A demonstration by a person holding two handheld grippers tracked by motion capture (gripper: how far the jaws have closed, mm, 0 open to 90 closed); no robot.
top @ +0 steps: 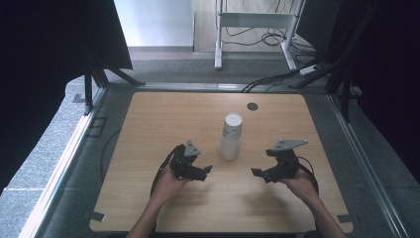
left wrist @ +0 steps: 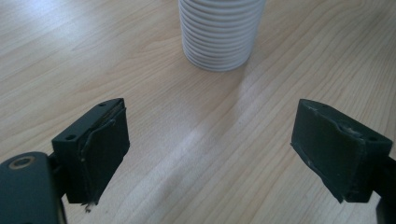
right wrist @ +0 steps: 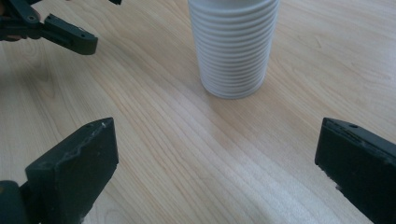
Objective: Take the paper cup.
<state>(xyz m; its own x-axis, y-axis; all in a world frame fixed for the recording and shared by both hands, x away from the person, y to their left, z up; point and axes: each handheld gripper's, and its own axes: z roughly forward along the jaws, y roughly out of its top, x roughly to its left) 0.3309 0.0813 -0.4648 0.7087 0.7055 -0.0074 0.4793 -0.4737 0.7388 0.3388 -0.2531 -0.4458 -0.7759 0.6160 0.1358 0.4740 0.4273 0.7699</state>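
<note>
Stack of white ribbed cups upright; print on it unreadable

A white stack of cups, ridged with fine horizontal rings, is seen on a pale wooden table streaked with light grain. Left of the stack, a black left gripper is seen; right of it, a black right gripper topped by a grey plate.

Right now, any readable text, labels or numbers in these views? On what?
No text can be read.
Stack of white cups: a faint grey mark on the upper cup in the high view, too small and blurred to read.
Left gripper, right gripper, wooden table: no lettering seen.
</note>
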